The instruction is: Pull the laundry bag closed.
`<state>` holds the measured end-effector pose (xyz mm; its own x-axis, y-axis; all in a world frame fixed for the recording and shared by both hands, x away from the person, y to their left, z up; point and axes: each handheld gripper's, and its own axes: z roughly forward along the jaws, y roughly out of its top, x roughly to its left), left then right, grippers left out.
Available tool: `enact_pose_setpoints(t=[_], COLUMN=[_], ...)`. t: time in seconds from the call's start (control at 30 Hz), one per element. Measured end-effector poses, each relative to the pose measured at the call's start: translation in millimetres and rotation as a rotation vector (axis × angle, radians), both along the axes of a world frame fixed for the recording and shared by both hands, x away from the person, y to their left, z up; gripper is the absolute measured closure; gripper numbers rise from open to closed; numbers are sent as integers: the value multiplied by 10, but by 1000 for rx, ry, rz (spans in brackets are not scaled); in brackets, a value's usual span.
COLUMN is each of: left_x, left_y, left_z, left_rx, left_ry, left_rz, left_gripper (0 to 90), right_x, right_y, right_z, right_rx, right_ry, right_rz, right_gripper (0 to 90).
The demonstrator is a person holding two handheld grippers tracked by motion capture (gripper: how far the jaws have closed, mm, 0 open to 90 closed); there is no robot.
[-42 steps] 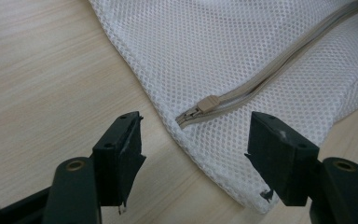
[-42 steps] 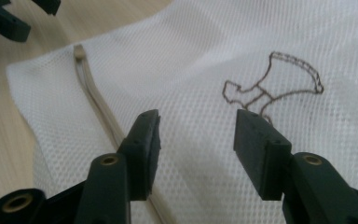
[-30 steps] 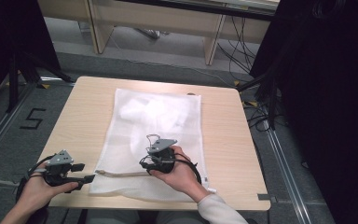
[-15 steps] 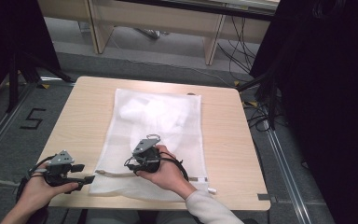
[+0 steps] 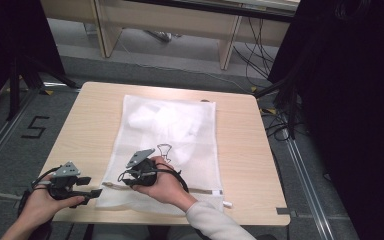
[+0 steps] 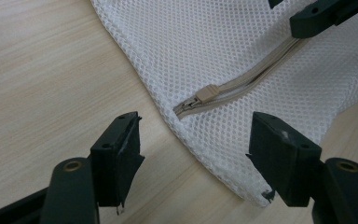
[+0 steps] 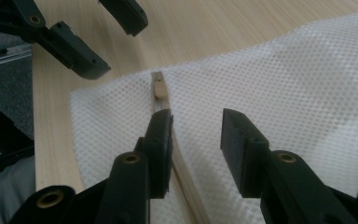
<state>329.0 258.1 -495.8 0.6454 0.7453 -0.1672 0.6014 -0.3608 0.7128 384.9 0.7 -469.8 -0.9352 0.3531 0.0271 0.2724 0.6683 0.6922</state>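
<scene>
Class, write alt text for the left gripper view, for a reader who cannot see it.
A white mesh laundry bag lies on a wooden table, its beige zipper pull near the zipper's end. The open left gripper frames the bag's corner; the other gripper's jaw shows at top right.

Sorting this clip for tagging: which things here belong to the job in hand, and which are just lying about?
In the job:
- mesh bag
- its zipper
- left tool, jaws open
- right tool, jaws open over the zipper

Lying about:
- floor cables
- wooden bench
</scene>
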Motion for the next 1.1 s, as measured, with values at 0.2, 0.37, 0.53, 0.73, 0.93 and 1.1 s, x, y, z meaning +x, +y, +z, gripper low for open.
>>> enact_pose_setpoints(t=[0.2,0.37,0.53,0.73,0.93,1.1], left_x=[-6,8,5,8,8,7], left_y=[-18,-10,-20,-21,-20,-20], left_z=[-6,-10,-11,-15,-14,-15], left_rx=[4,13,19,20,21,20], left_ry=[19,17,21,22,22,21], left_rz=[10,-3,-8,-13,-14,-14], left_gripper=[334,335,334,335,334,335], right_x=[13,37,72,84,119,133], right_y=[202,313,389,462,531,578], right_z=[-72,-131,-180,-239,-277,-307], right_rx=[-18,-25,-36,-34,-48,-53], right_ry=[20,42,70,106,126,153], right_rz=[29,41,46,48,53,37], right_gripper=[683,705,721,728,729,735])
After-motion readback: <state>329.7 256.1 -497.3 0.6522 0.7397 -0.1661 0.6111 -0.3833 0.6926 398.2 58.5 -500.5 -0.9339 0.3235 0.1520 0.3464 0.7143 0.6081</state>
